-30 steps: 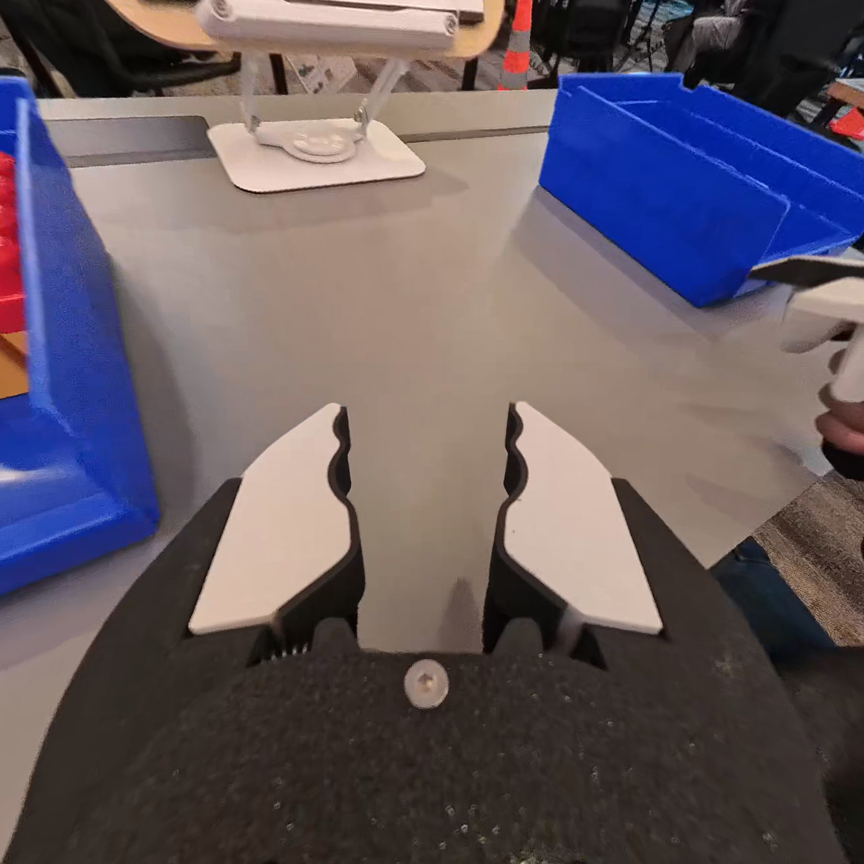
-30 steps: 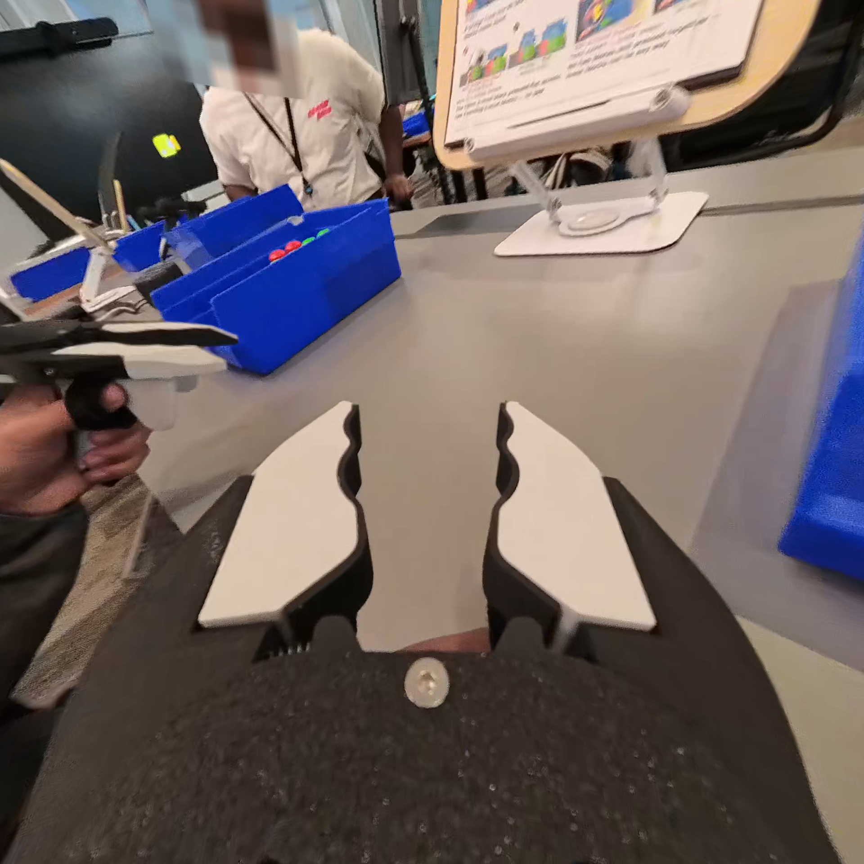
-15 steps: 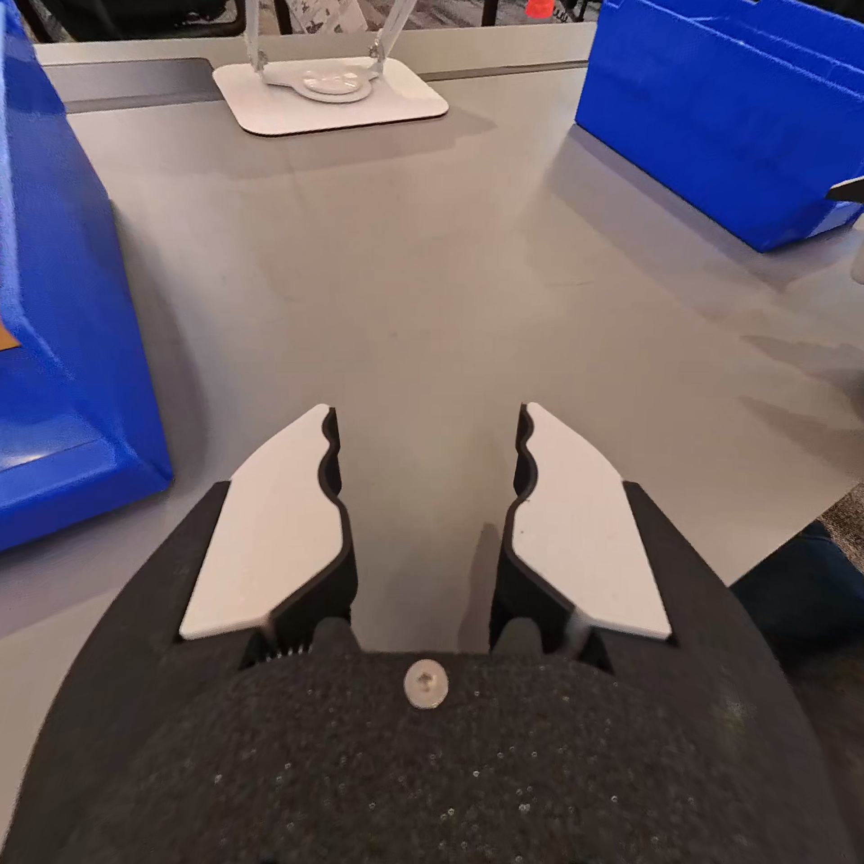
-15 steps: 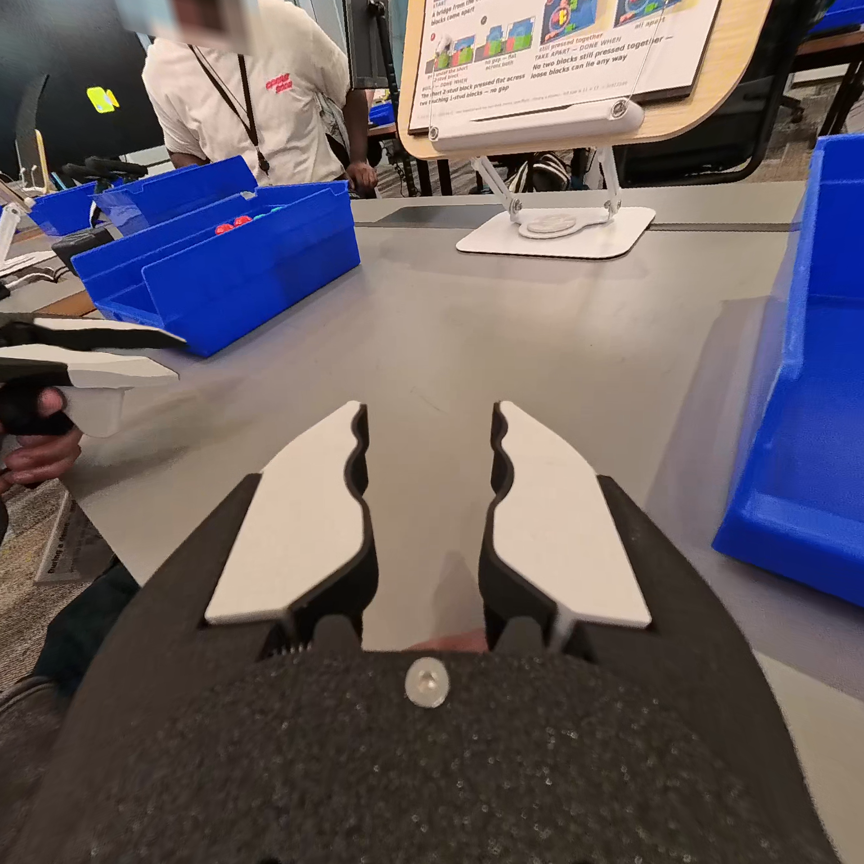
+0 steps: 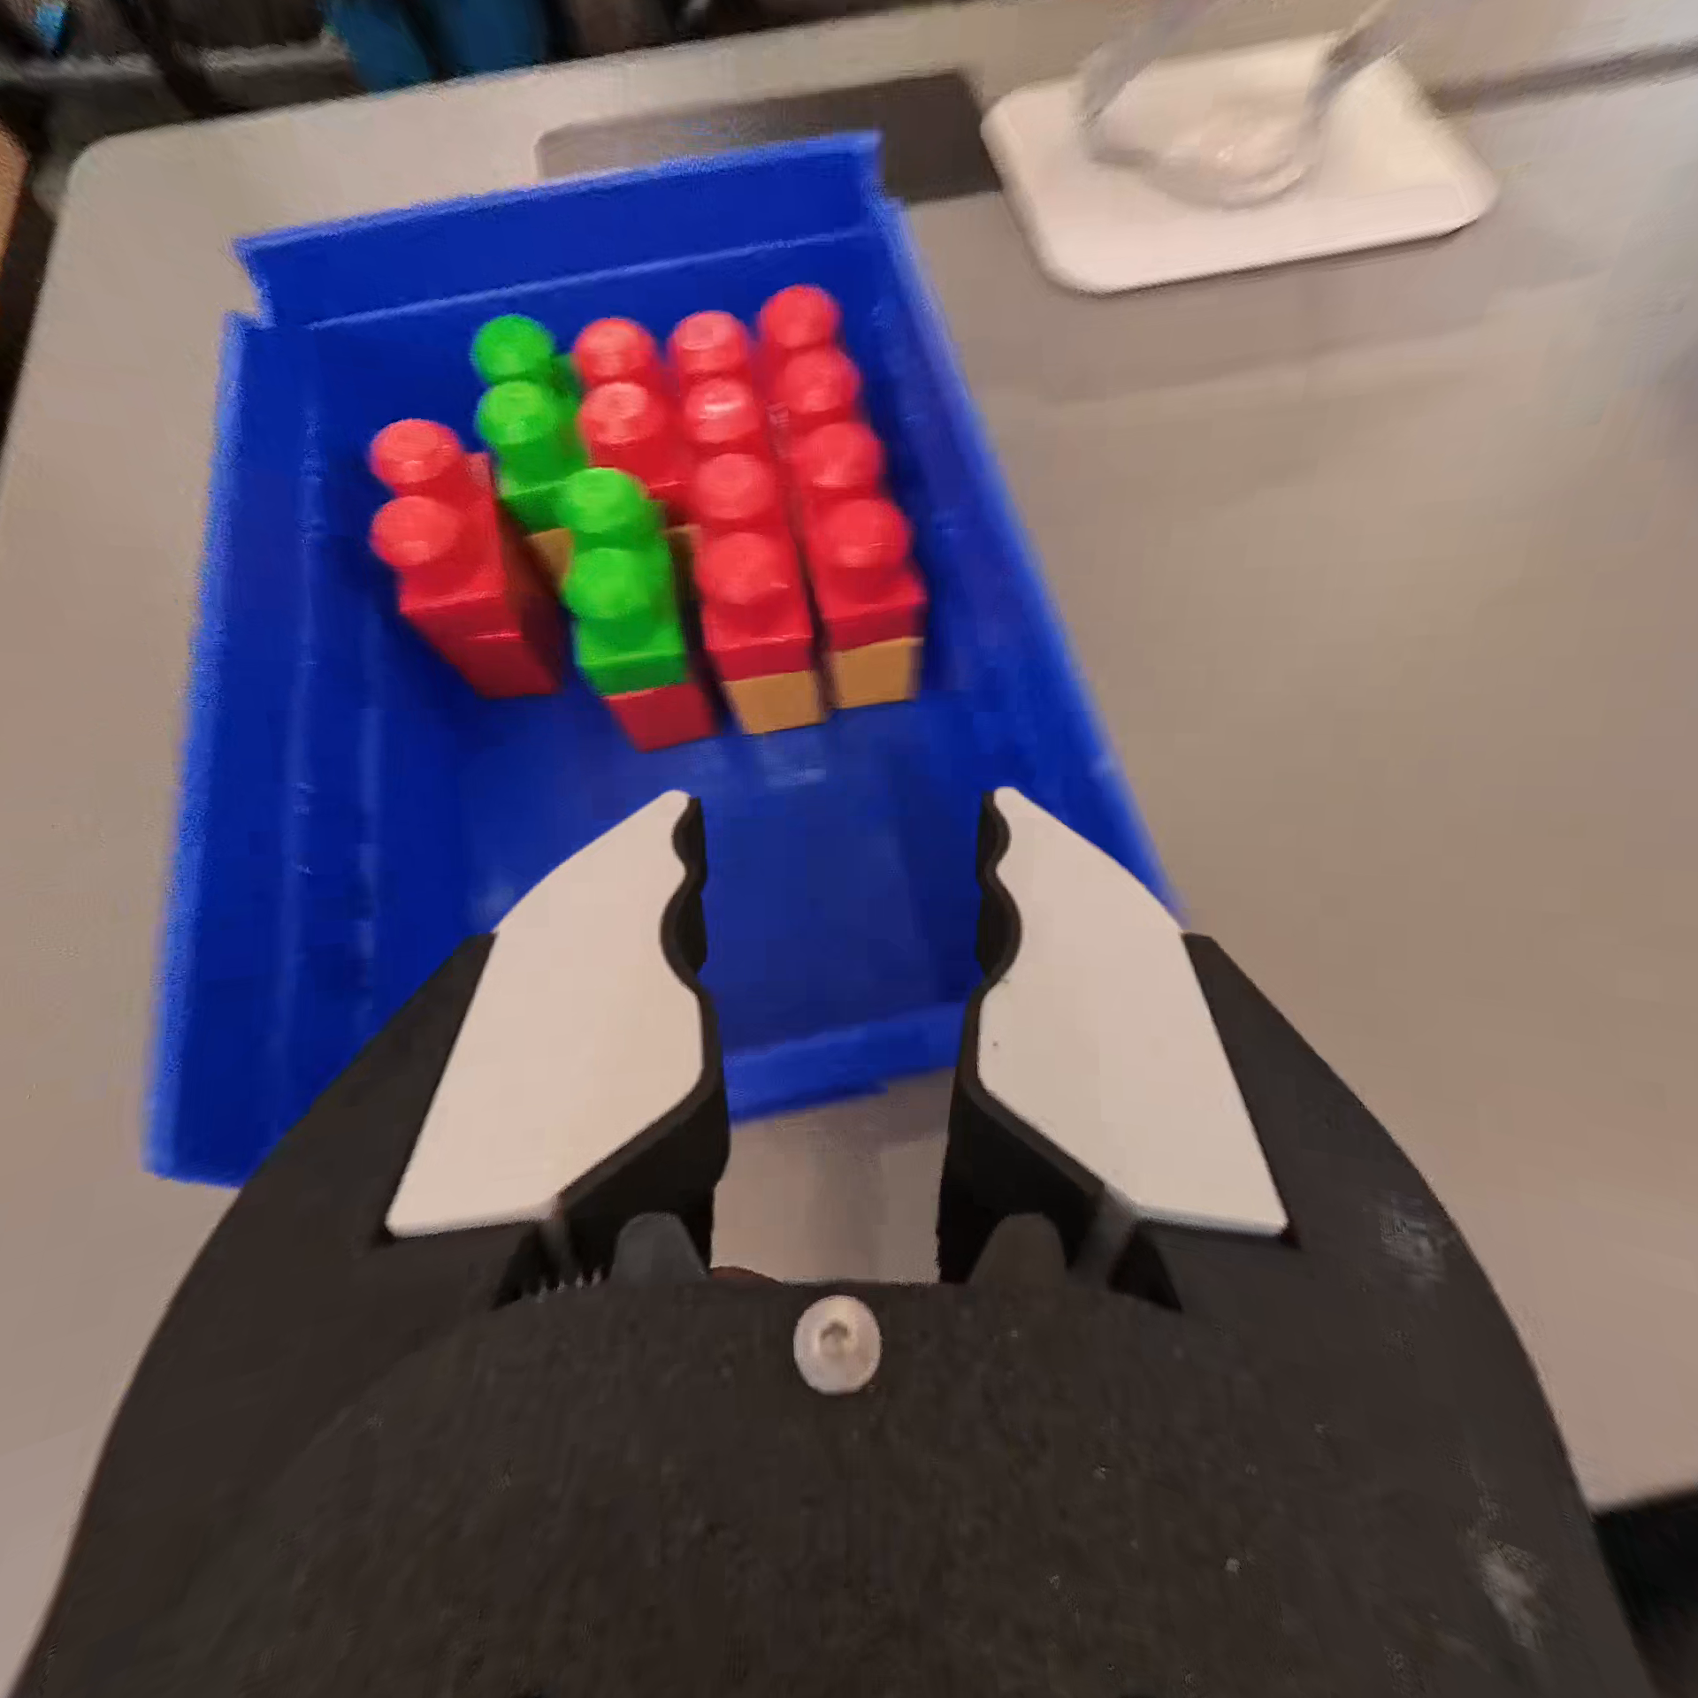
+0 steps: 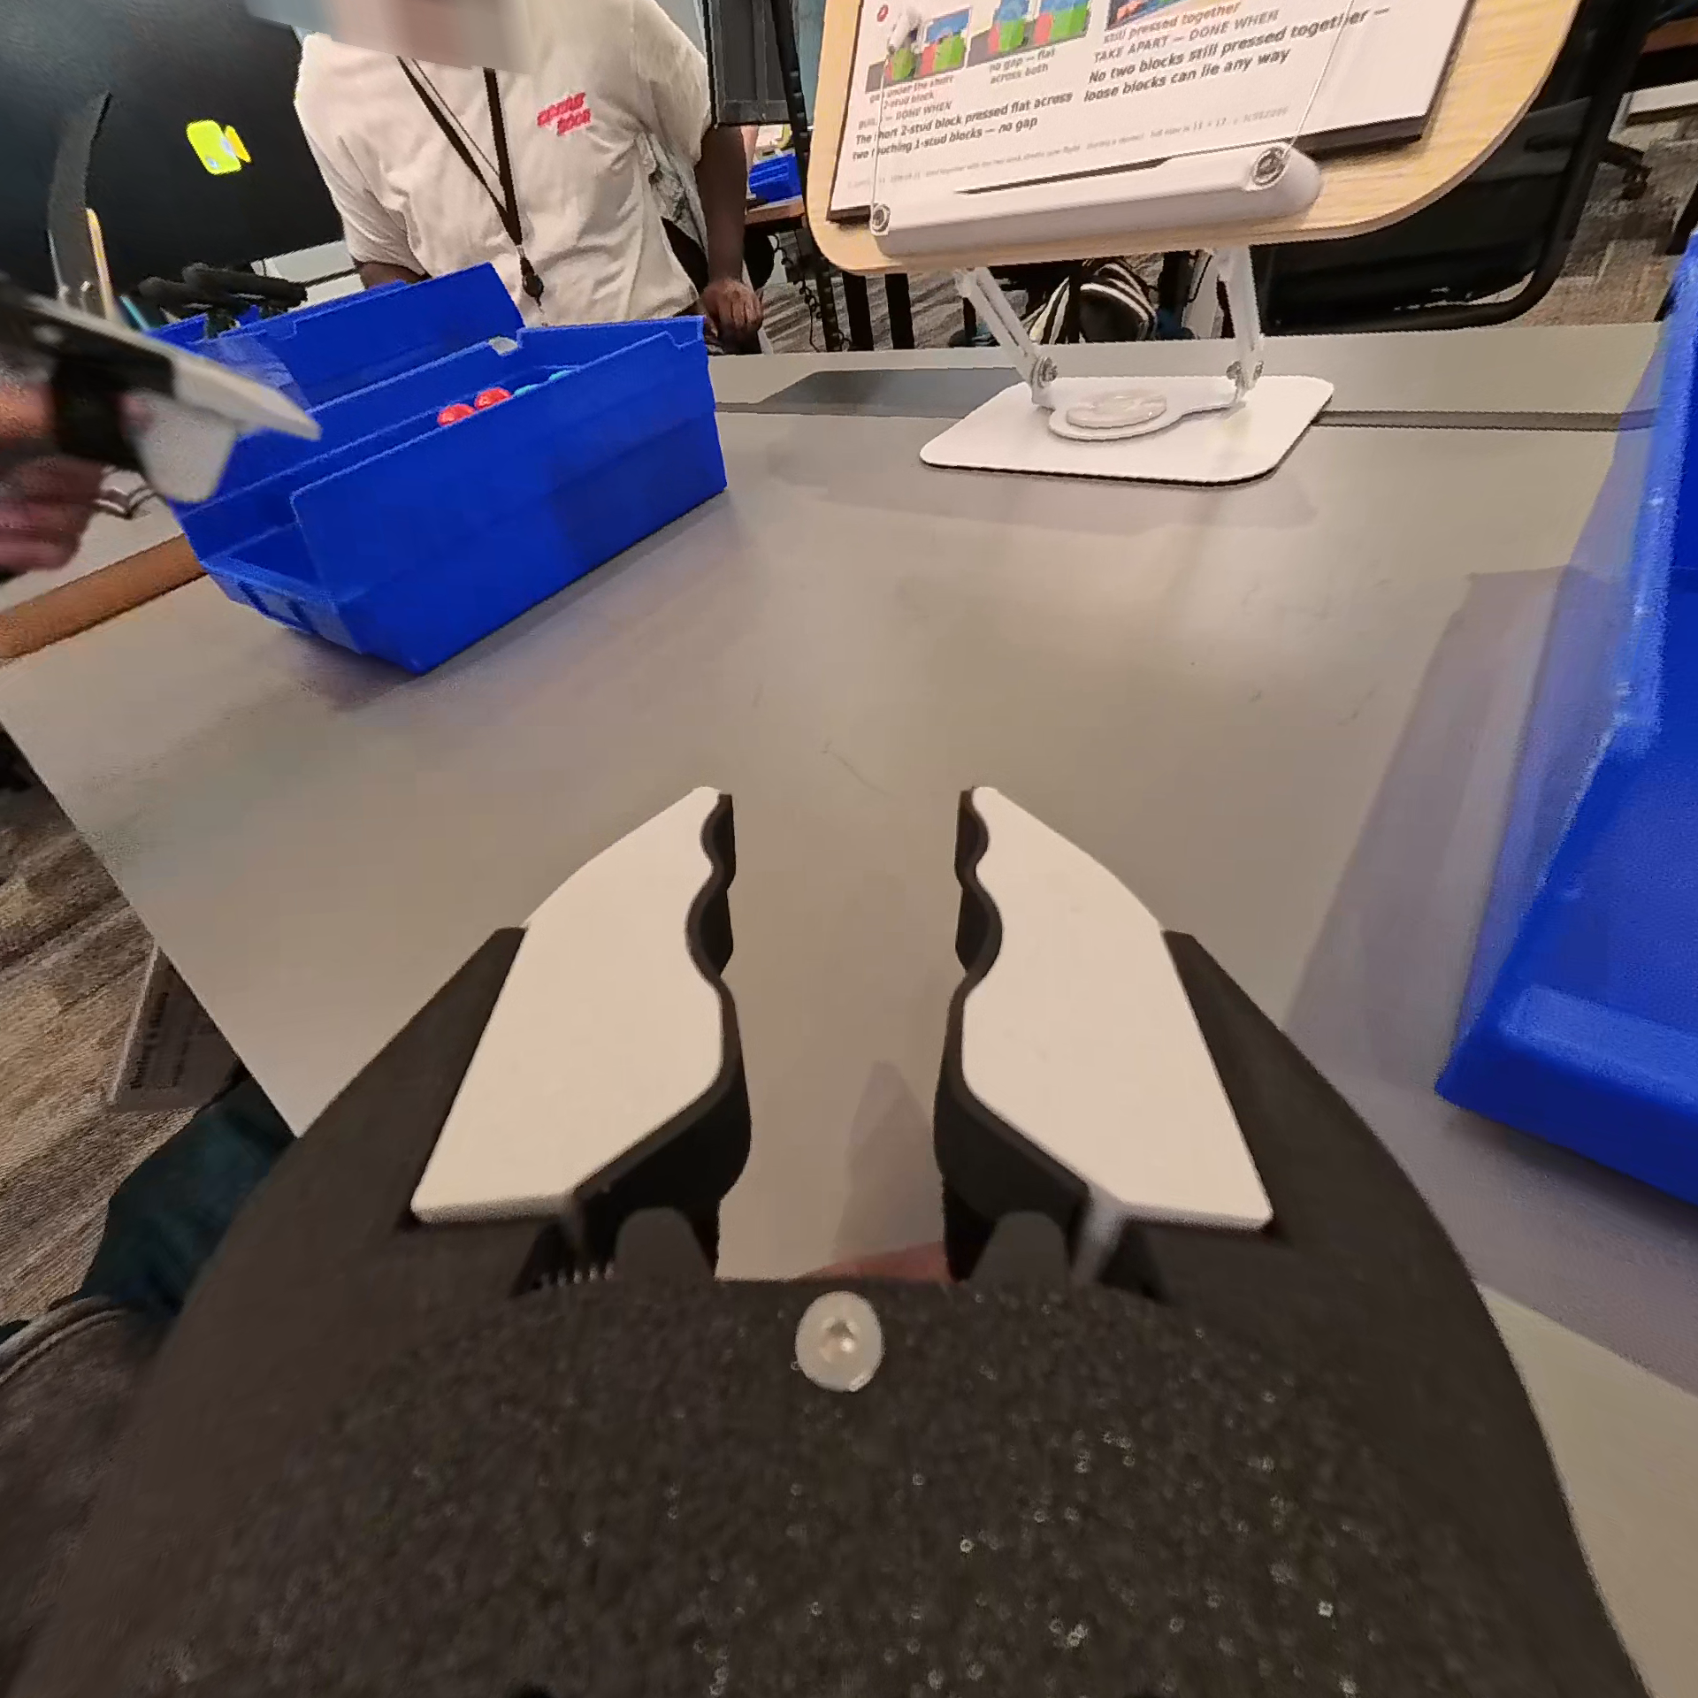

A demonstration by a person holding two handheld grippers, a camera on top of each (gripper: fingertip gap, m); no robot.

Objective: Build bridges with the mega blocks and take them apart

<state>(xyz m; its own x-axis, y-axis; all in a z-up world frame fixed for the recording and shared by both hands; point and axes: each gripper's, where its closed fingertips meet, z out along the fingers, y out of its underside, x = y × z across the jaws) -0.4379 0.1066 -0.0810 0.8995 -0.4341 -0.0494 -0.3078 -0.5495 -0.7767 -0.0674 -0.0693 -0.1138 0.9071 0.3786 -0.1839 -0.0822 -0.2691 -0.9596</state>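
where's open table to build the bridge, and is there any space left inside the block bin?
Open: grey table between the left blue bin, the white stand base and the right blue bin. In the left bin, the near floor is bare; the far half is packed with red and green blocks.

Place: shared office or lab workroom
Furniture: grey tables (image 6: 919, 643) on patterned carpet (image 6: 55, 928)
Supplies: blue parts bins (image 6: 478, 533) on several tables
Guidance: instruction board (image 6: 1148, 101) on a white stand
People: lanyard-wearing person (image 6: 515, 156) standing behind
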